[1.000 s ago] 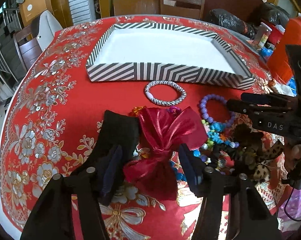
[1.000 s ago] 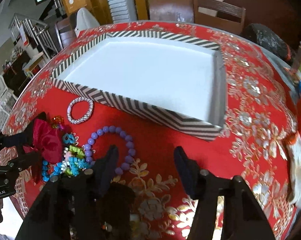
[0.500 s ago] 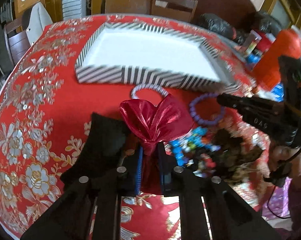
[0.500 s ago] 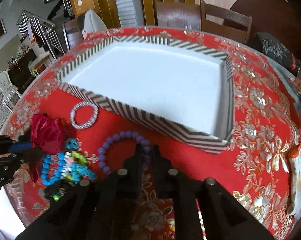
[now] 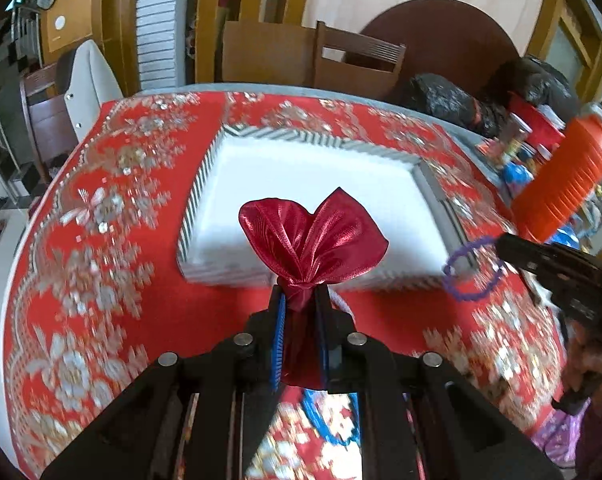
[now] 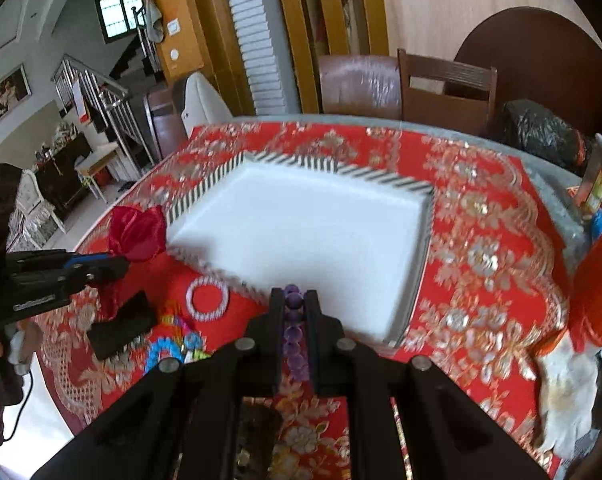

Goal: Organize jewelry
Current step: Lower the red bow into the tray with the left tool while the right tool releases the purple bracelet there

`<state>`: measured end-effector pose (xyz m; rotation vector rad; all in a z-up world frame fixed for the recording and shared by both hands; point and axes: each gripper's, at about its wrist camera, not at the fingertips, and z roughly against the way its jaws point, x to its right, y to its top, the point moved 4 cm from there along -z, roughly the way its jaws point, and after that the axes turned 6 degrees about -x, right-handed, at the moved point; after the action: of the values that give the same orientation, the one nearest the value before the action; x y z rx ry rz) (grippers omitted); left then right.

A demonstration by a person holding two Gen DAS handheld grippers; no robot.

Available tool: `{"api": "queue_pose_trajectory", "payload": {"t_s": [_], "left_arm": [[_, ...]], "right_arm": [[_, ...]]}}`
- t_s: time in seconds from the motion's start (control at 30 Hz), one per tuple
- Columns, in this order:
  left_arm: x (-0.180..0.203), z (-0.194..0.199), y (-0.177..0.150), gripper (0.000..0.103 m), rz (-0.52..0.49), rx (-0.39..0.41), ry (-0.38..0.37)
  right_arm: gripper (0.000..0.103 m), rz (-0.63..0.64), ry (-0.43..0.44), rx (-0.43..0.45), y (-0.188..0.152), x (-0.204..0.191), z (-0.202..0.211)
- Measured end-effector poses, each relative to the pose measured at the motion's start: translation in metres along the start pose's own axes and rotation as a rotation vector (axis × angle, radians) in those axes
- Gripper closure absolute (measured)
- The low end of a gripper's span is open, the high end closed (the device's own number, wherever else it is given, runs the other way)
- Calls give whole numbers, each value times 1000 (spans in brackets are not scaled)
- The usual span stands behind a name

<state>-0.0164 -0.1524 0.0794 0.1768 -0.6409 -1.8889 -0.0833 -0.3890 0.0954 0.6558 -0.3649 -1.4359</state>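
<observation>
- Left tongs: clamped on the knotted neck of a red satin bow. The bow's two loops fan out above the fingertips; its tail hangs down between the fingers. The bow is held clear of the counter, seen in front of the tray's near wall.
- Right tongs: closed on a purple bead bracelet. Beads show in a line between the two fingers. In the left wrist view the same bracelet hangs as a loop from the tip of the right tongs, near the tray's right front corner.
- Tray: shallow, square, black-and-white striped walls, white floor. Nothing lies in it. It sits on the red floral cloth covering the counter.
- Items lying on the cloth, right wrist view: a white beaded bracelet just beside the tray's near wall; a black flat piece to its left; a blue and multicoloured bead cluster close by. All are outside the tray.
- Left wrist view, below the tongs: blue beads show on the cloth, blurred.
- Far right of the counter: an orange ribbed container and assorted clutter; detail cannot be made out.
- Both views show blur on the cloth pattern.
</observation>
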Motion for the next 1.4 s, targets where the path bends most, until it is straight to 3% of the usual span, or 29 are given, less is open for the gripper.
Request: {"api": "queue_pose_trajectory", "payload": {"t_s": [0.27, 0.5, 0.67, 0.73, 0.8, 0.97, 1.07, 1.13, 1.2, 1.33, 1.4], "left_arm": [[-24, -58, 46, 100, 48, -49, 52], [-29, -94, 45, 100, 47, -104, 72], [-32, -99, 42, 100, 41, -113, 83], [-34, -100, 42, 97, 47, -112, 71], [-35, -99, 41, 94, 54, -112, 58], [-38, -93, 40, 81, 59, -106, 36], [-40, -91, 39, 80, 63, -108, 38], [-42, -92, 38, 80, 61, -114, 45], [-42, -92, 37, 80, 60, -117, 51], [-37, -94, 37, 80, 54, -122, 39], [-32, -97, 36, 80, 39, -129, 41]], "right_arm": [[94, -70, -16, 7, 32, 15, -37], [94, -183, -55, -85, 14, 46, -80], [93, -187, -98, -131, 1, 57, -88], [81, -187, -83, -124, 2, 54, -83], [62, -174, -73, -99, 3, 47, -75], [61, -99, 103, -62, 4, 7, -55], [62, -37, 243, -114, -3, -25, -61], [68, 5, 296, -167, -9, -44, -75], [77, 45, 302, -204, -13, -60, -89], [77, 73, 357, -262, -12, -80, -116], [78, 101, 342, -293, -17, -91, -131]]}}
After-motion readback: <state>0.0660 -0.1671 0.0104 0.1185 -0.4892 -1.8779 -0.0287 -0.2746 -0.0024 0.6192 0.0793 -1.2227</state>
